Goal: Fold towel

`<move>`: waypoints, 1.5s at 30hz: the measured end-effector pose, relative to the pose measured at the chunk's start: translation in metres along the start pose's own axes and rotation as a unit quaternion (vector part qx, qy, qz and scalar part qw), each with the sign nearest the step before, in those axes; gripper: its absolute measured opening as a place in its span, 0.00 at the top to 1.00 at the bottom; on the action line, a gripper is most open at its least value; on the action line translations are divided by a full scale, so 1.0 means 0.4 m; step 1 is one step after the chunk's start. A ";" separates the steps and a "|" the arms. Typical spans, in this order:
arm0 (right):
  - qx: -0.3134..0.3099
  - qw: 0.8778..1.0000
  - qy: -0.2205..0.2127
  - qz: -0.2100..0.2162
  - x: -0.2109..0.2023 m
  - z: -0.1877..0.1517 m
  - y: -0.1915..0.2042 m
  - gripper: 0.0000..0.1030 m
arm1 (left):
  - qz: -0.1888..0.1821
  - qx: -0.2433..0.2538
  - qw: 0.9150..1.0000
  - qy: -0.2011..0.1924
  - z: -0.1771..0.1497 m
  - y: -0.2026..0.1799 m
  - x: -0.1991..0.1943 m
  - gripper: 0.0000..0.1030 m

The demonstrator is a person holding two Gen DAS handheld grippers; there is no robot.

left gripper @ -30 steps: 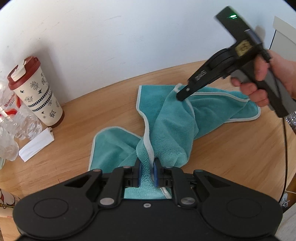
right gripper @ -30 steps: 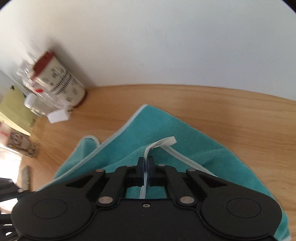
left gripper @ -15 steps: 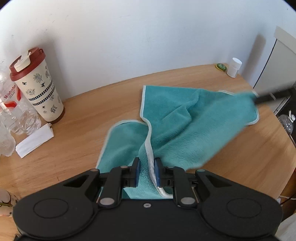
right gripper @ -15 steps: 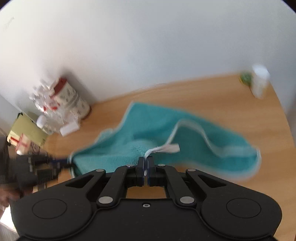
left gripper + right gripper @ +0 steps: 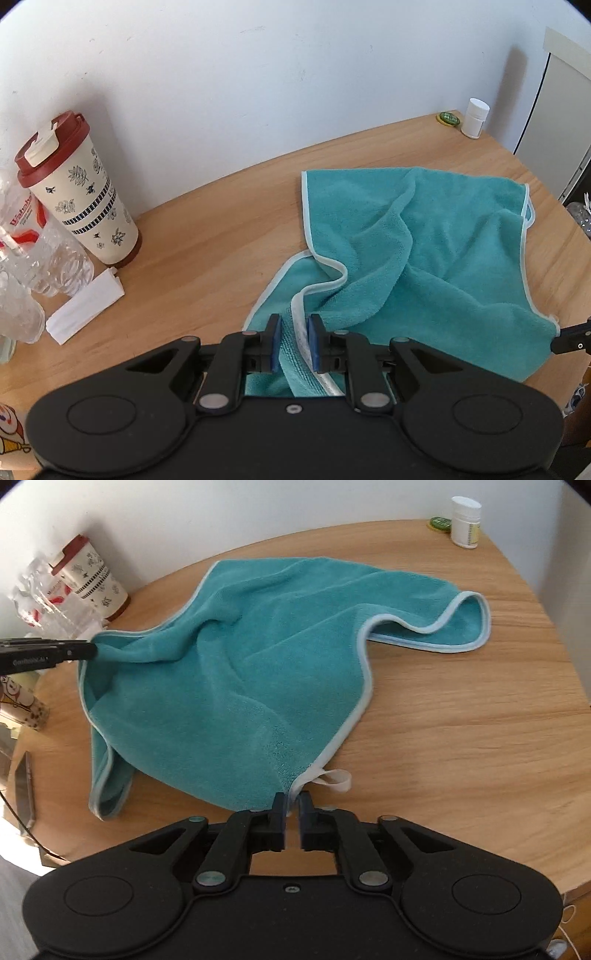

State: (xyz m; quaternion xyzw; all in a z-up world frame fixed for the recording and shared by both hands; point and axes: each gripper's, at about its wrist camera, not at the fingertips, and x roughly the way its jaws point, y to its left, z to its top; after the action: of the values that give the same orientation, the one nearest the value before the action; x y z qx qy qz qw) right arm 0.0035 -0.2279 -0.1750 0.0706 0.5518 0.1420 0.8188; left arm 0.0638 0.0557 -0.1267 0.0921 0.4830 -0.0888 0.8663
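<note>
Teal towel (image 5: 255, 672) lay rumpled and spread across the wooden counter (image 5: 461, 720), pale trim showing round the edges. Left gripper (image 5: 291, 341) had its jaws partly open, with a bunched strip of towel edge running between the blue pads (image 5: 275, 341); hard to tell whether actually pinched or just lying in the gap. Right gripper (image 5: 291, 814) had its jaws nearly together, only a narrow slit between them, the towel's near corner hem sitting right at the tips, white hanging loop (image 5: 334, 779) just beside. Couldn't tell for sure if that corner was gripped. Far right corner curled over in a wave. Over by the wall: patterned tumbler (image 5: 75, 192) with a red lid, crinkly clear bottles (image 5: 40, 258), folded white paper (image 5: 86, 304). Far end had a small white bottle (image 5: 465, 522).
</note>
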 end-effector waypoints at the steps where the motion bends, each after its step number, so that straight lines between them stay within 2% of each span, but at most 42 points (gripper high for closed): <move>1: -0.005 1.000 -0.008 -0.009 -0.016 0.003 -0.010 0.86 | 0.001 0.001 1.000 -0.001 0.001 0.000 0.000 0.86; 3: -0.013 1.000 -0.017 -0.020 -0.037 0.009 -0.026 0.81 | 0.005 0.005 1.000 -0.007 0.011 0.001 0.004 0.86; 4: -0.015 0.998 -0.030 -0.047 -0.056 0.026 -0.052 0.75 | 0.007 0.007 1.000 -0.010 0.016 0.001 0.007 0.86; 8: -0.064 0.988 -0.062 -0.129 -0.068 0.079 -0.091 0.74 | 0.028 0.003 0.999 -0.022 0.056 0.012 0.035 0.86; 10: -0.104 0.975 -0.078 -0.178 -0.051 0.126 -0.113 0.74 | 0.043 0.000 0.999 -0.025 0.073 0.017 0.052 0.87; 12: -0.128 0.967 -0.096 -0.196 -0.034 0.162 -0.139 0.74 | 0.063 -0.005 0.998 -0.027 0.093 0.023 0.076 0.87; 16: -0.178 0.955 -0.100 -0.216 0.026 0.214 -0.186 0.74 | 0.092 -0.015 0.996 -0.017 0.128 0.028 0.115 0.85; 18: -0.206 0.949 -0.095 -0.217 0.055 0.227 -0.207 0.74 | 0.090 -0.027 0.995 -0.015 0.136 0.020 0.102 0.84; 19: -0.214 0.949 -0.087 -0.213 0.070 0.234 -0.219 0.71 | 0.076 -0.026 0.997 -0.021 0.134 -0.003 0.070 0.84; 20: -0.220 0.950 -0.083 -0.206 0.080 0.240 -0.231 0.71 | 0.065 -0.019 0.997 -0.023 0.131 -0.022 0.052 0.78; 21: -0.226 0.950 -0.079 -0.198 0.089 0.245 -0.242 0.71 | 0.056 -0.012 0.998 -0.022 0.128 -0.036 0.040 0.67; 23: -0.234 0.952 -0.079 -0.183 0.104 0.256 -0.260 0.69 | 0.024 0.015 0.999 -0.025 0.108 -0.108 -0.002 0.54; 25: -0.235 0.955 -0.080 -0.164 0.115 0.266 -0.274 0.64 | -0.010 0.028 0.999 -0.017 0.091 -0.166 -0.014 0.53; 29: -0.253 0.954 -0.094 -0.133 0.118 0.272 -0.280 0.62 | -0.098 0.051 0.994 0.024 0.044 -0.320 0.000 0.53; 34: -0.266 0.952 -0.112 -0.103 0.107 0.274 -0.286 0.62 | -0.133 0.109 0.984 0.054 0.008 -0.463 0.014 0.53; 36: -0.270 0.951 -0.114 -0.099 0.106 0.268 -0.288 0.62 | -0.128 0.123 0.982 0.059 0.001 -0.493 0.022 0.53; 41: -0.282 0.948 -0.112 -0.095 0.112 0.256 -0.296 0.63 | -0.138 0.115 0.981 0.076 -0.014 -0.546 0.046 0.53; 43: -0.260 0.957 -0.105 -0.075 0.111 0.267 -0.309 0.66 | -0.127 0.117 0.981 0.087 -0.015 -0.556 0.062 0.53; 45: -0.261 0.958 -0.102 -0.066 0.109 0.272 -0.313 0.72 | -0.118 0.114 0.982 0.098 -0.016 -0.567 0.086 0.55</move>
State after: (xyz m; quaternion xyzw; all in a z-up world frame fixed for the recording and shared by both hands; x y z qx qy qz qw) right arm 0.1386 -0.3289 -0.2061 -0.1676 0.4128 0.2185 0.8682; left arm 0.0211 -0.1644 -0.1760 0.1415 0.5599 -0.2352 0.7817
